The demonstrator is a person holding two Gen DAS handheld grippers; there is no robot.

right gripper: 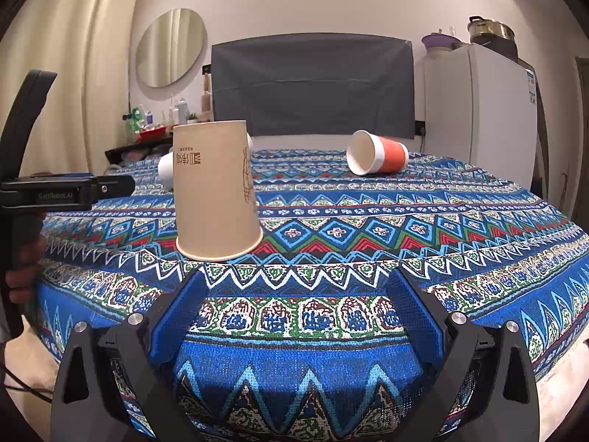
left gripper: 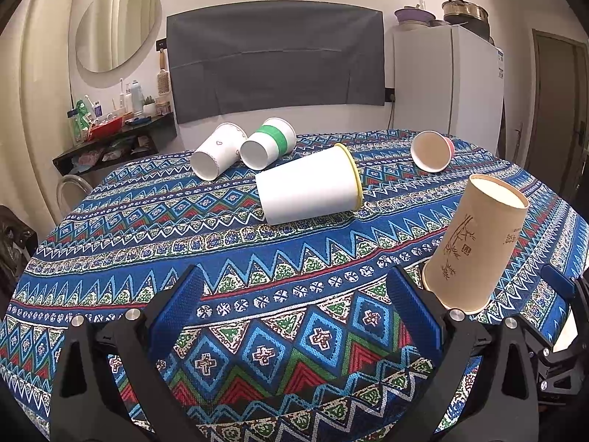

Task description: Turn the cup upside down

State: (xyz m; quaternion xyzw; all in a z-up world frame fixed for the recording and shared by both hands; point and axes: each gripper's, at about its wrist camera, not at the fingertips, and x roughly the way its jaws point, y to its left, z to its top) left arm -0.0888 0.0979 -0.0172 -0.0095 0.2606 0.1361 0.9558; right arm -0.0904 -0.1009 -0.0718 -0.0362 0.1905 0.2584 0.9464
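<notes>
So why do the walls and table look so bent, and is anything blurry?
Left wrist view: fisheye lens bows the patterned tablecloth and corners go black; right wrist view: same bulge, yet the tan upside-down paper cup stays sharp.

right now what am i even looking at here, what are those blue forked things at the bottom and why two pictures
Those blue forks are the padded fingers of two hand-held grippers a person carries, one per hand. Each has a camera looking forward along its fingers, hence two pictures. One shows the left hand-held gripper, the other the right hand-held gripper. Both are open and hold nothing.

On the patterned tablecloth a tan cup stands upside down, rim on the cloth. The others lie on their sides: a white cup with a yellow rim, a green-banded cup, a white cup with hearts and a red cup.
</notes>
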